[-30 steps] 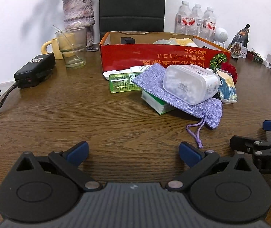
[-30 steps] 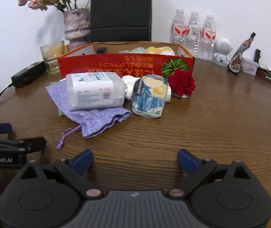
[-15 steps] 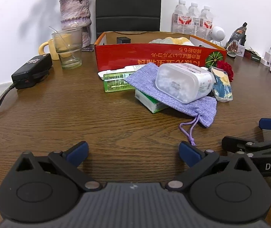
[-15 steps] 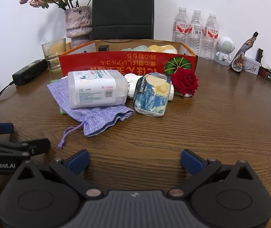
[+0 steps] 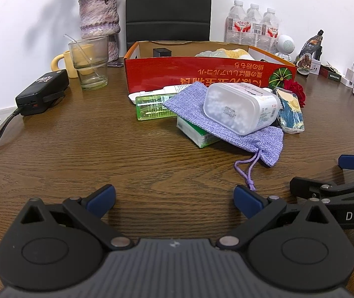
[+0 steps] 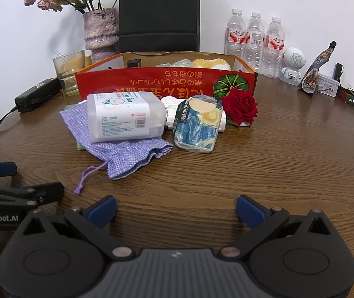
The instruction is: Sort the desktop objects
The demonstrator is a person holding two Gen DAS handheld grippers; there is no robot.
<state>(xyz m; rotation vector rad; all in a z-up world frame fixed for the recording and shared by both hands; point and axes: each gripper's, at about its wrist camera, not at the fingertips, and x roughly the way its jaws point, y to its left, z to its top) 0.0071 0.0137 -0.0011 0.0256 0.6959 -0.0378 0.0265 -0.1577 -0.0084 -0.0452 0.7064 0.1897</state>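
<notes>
A pile lies in front of a red cardboard box (image 5: 201,74) (image 6: 152,82). A white plastic tub (image 5: 239,109) (image 6: 124,116) rests on a purple drawstring pouch (image 5: 194,106) (image 6: 132,156). Beside them lie a blue painted packet (image 5: 290,114) (image 6: 198,124), a red rose (image 6: 240,106), a green clear bottle (image 5: 152,106) and a green-white carton (image 5: 196,134). My left gripper (image 5: 174,198) is open and empty, short of the pile. My right gripper (image 6: 175,211) is open and empty, also short of it.
At the back left stand a vase (image 5: 99,22), a glass (image 5: 90,62), a yellow mug (image 5: 62,62) and a black power bank (image 5: 42,92) with a cable. Water bottles (image 6: 254,42), a white figurine (image 6: 292,67) and small boxes stand at the back right. Brown wooden tabletop (image 5: 77,161).
Both grippers have drawn slightly nearer the pile and shifted a little; both stay open. No object has moved.
</notes>
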